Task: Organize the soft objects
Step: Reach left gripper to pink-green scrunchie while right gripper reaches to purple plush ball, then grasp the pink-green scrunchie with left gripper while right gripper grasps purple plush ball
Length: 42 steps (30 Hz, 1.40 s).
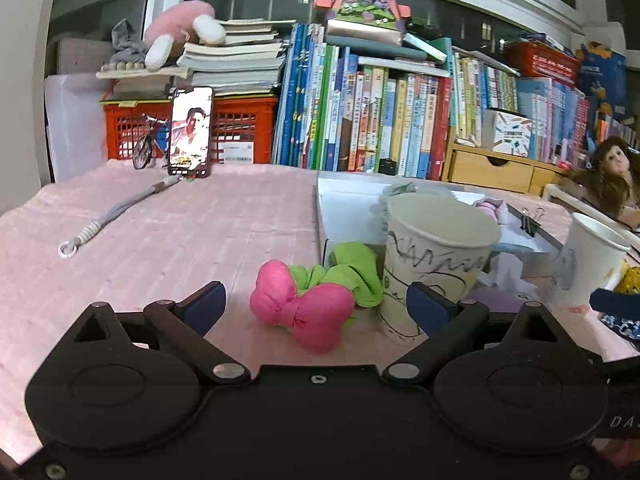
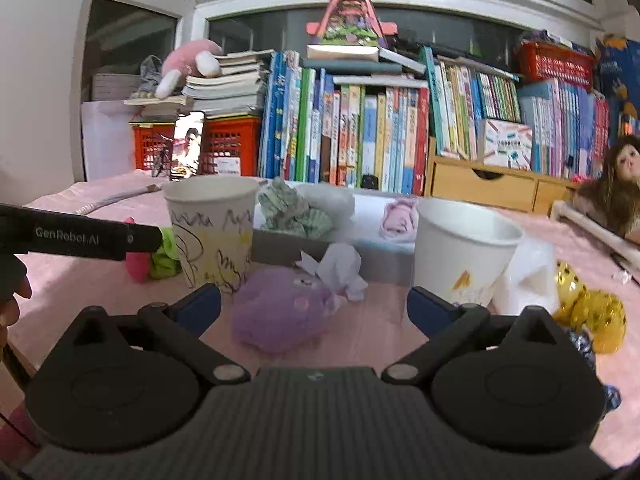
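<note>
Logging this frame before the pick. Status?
Left gripper open, pink-and-green bow between fingers, untouched. Right gripper open over purple plush. Scribbled paper cup crowds left's right finger.

My right claw [image 2: 314,308] stands wide apart over the pink desk [image 2: 384,332], nothing gripped. A purple plush [image 2: 280,314] lies just ahead between its fingers, crumpled white tissue [image 2: 344,268] touching it. A scribbled paper cup [image 2: 212,232] and a plainer cup [image 2: 460,256] flank it.

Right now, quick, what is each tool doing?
Left tool: open, holding nothing, pink bow ahead.
Right tool: open, holding nothing, purple plush ahead.
</note>
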### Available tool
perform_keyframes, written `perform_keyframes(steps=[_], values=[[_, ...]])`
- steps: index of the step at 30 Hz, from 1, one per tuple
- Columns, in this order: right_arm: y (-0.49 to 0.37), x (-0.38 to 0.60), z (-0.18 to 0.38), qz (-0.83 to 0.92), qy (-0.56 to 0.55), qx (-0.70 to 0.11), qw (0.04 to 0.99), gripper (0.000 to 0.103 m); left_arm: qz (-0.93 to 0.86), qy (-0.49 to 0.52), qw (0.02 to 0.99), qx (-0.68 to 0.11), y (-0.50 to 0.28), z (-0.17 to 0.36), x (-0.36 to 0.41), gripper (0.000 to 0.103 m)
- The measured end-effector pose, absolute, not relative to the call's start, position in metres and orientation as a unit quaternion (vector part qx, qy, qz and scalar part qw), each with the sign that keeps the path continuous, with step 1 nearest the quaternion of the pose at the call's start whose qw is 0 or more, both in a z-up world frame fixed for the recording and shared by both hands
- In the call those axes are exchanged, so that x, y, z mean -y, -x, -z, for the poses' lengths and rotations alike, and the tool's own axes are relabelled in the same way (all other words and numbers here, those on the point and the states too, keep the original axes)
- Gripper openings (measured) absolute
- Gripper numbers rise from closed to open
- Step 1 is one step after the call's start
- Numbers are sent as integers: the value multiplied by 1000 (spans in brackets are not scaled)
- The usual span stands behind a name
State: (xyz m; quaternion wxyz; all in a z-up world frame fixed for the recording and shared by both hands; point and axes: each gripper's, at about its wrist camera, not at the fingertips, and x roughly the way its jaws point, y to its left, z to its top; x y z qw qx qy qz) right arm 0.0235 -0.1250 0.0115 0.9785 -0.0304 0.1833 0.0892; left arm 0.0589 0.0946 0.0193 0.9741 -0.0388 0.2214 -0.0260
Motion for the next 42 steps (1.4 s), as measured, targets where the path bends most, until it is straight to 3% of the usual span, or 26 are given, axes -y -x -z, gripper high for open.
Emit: perform_keyframes(steps=[15, 21, 27, 42], values=[[-42, 107, 1, -97, 56, -220, 969, 98, 1, 45, 967, -250, -82, -2, -94, 86], [-46, 104, 1, -93, 63, -224, 968, 95, 8, 56, 963, -263, -86, 1, -95, 74], [-48, 102, 2, -90, 67, -230, 967, 93, 11, 53, 963, -264, -86, 2, -93, 71], [-50, 99, 3, -95, 70, -241, 963, 81, 10, 54, 963, -263, -87, 0, -94, 59]])
